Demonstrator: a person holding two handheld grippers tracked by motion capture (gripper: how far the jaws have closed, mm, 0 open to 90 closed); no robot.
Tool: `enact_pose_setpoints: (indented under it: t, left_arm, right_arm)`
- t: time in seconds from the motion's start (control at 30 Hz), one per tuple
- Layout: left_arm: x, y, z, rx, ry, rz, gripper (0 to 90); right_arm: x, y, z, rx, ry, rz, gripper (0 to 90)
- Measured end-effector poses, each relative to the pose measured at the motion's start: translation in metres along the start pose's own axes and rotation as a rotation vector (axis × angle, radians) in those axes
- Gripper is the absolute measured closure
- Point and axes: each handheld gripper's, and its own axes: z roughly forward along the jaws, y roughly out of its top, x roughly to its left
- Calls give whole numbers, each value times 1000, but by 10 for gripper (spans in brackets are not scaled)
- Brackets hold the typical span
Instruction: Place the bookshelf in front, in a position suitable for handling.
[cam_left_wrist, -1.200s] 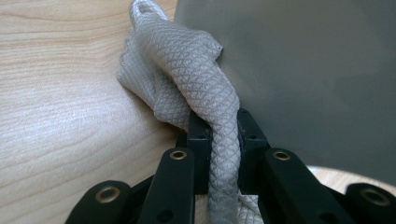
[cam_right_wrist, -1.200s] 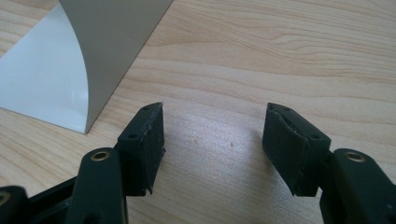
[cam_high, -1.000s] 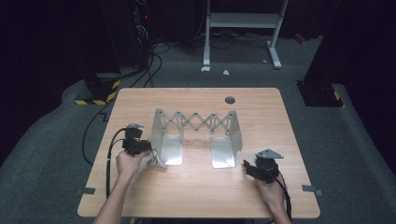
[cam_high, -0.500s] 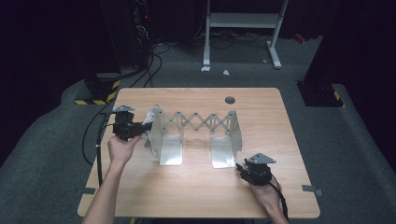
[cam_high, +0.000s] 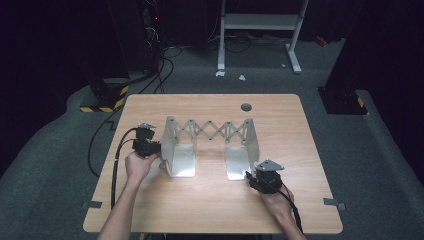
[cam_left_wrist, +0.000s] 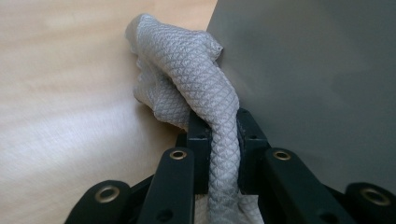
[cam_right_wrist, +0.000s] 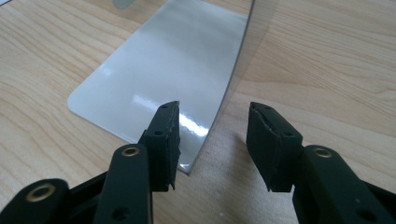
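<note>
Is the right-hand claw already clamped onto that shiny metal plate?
No: in the right gripper view the right gripper has its jaws apart, and the metal plate's upright edge stands in the gap with space on both sides.

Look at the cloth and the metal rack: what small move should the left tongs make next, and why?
Probably draw the cloth along the rack's outer left plate to wipe it. The left tongs are shut on the bunched cloth, which already lies against that upright plate. The right tongs, which have just been closing, straddle the edge of the rack's right end plate without pressing on it, likely to steady it.
</note>
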Motion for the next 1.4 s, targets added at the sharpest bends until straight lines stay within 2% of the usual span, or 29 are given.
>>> enact_pose_setpoints:
  t: [0.03,0.1,0.27,0.4,0.53,0.57,0.63,0.7,0.77,0.87,0.97,1.0,1.07,1.1,1.13,1.17,1.2,1.27,1.4]
  left_arm:
    - [2,-5,9,23,5,-8,790]
    - [4,-8,13,31,1,-19,790]
    - [5,-6,10,12,-21,-45,791]
    - [3,2,-7,-44,-47,-56,791]
    - [-6,16,-31,-88,-41,-11,791]
    - [-10,24,-44,-122,-41,3,791]
    - [-11,28,-51,-138,-47,5,790]
    - [-13,42,-69,-193,-73,6,790]
    - [-14,47,-74,-205,-76,6,790]
    - [-17,60,-80,-207,-58,39,790]
    - [-15,64,-74,-187,-43,42,791]
    - [-11,61,-67,-175,-46,18,791]
    - [-9,59,-63,-167,-48,8,792]
    - [-7,53,-52,-139,-37,2,792]
    - [-7,53,-52,-139,-37,2,792]
    - [-6,47,-40,-96,-11,17,792]
    - [-6,47,-40,-96,-11,17,792]
    - [-5,41,-27,-46,11,26,792]
    - [1,22,-5,21,2,1,791]
  right_arm:
    - [-1,1,1,2,-1,11,580]
    - [-1,2,2,1,1,16,604]
    - [-1,3,3,1,4,11,657]
    - [0,3,4,-2,0,4,705]
    - [3,3,4,-4,-13,-6,719]
    - [2,3,3,-2,-9,-3,723]
    - [1,3,4,-2,-7,2,724]
    - [1,3,3,-2,-9,-3,723]
    - [2,3,3,-2,-10,-3,723]
    - [0,3,4,0,-2,11,717]
    - [-2,3,4,2,10,30,709]
    - [-2,3,4,2,12,38,707]
    - [-3,3,4,3,12,37,706]
    - [-3,3,4,3,13,38,706]
    - [-3,3,4,3,13,38,706]
    - [-3,3,4,3,13,39,707]
    - [-3,3,4,3,13,39,707]
    - [-2,3,4,2,13,39,707]
    - [-2,3,4,1,9,32,708]
